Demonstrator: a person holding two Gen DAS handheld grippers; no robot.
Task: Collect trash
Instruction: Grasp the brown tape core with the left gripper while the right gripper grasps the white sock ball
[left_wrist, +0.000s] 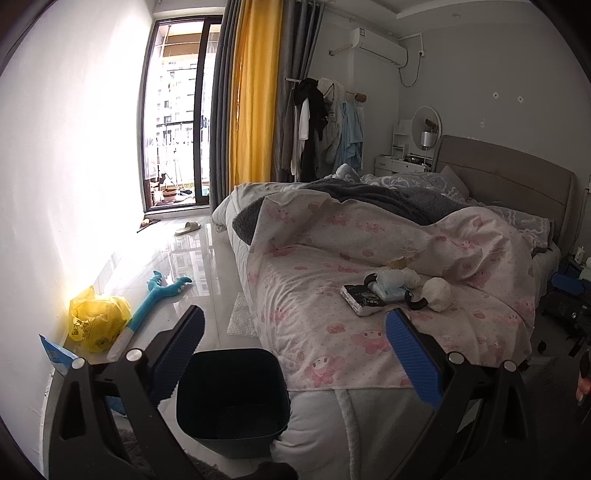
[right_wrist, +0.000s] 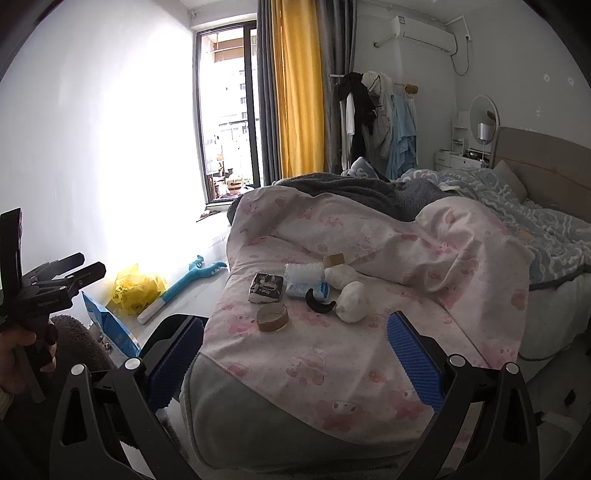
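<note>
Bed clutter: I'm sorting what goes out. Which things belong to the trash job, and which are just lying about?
For the job:
dark bin
tape roll
white wads
tissue packet

Lying about:
blue toy
slipper
hanging clothes

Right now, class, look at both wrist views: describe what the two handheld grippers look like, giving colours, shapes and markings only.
Each gripper, left and right, has black plastic arms with triangular cut-outs, silver round bolts at the joints, and two flat fingers faced with blue ribbed pads. In the right wrist view the left gripper's black body shows small white lettering, too small to read, held by a bare hand.
</note>
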